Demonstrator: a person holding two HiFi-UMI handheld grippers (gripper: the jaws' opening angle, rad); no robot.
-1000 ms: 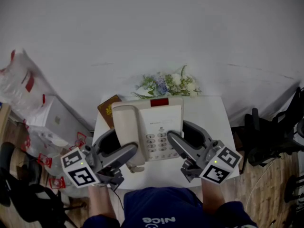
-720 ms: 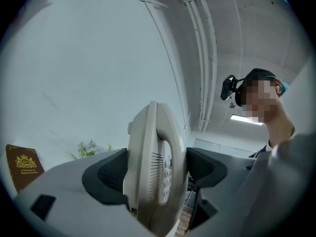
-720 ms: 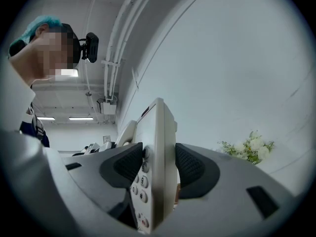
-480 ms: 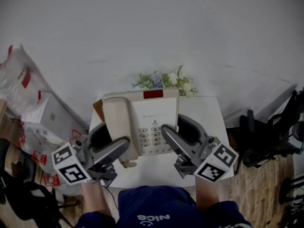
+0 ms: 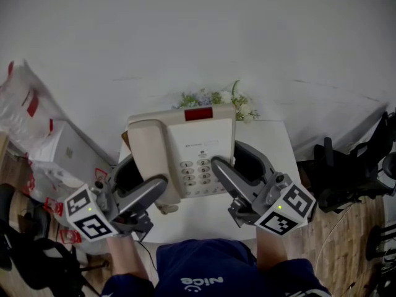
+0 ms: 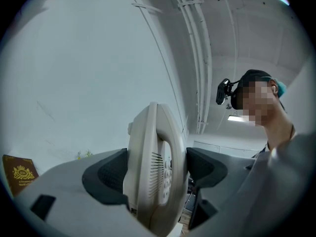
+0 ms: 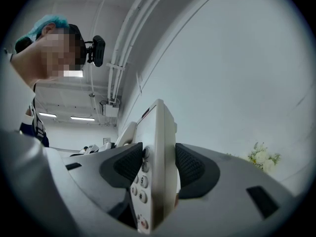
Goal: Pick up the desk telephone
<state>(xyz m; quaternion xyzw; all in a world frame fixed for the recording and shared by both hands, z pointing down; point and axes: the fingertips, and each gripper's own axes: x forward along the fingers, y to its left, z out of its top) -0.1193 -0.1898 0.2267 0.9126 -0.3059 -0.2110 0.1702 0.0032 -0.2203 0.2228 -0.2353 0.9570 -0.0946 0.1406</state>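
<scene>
The beige desk telephone [image 5: 185, 150], handset on its cradle at the left and keypad in the middle, hangs above the small white table [image 5: 275, 147], tilted up toward the wall. My left gripper [image 5: 143, 179] is shut on its handset side, and my right gripper [image 5: 235, 164] is shut on its right edge. In the left gripper view the dark pads press both faces of the telephone [image 6: 157, 167] at the left gripper [image 6: 154, 171]. Seen from the right gripper, the right gripper [image 7: 159, 168] clamps the thin keypad edge of the telephone [image 7: 159, 132].
A bunch of artificial flowers [image 5: 213, 98] lies at the table's far edge against the white wall. A brown booklet [image 6: 19, 173] lies on the table under the phone. Plastic bags [image 5: 25, 104] and a box [image 5: 65, 156] sit left; black chairs [image 5: 346, 172] right.
Both grippers have raised the telephone off the table and toward the camera. It now covers the brown booklet and part of the flowers in the head view.
</scene>
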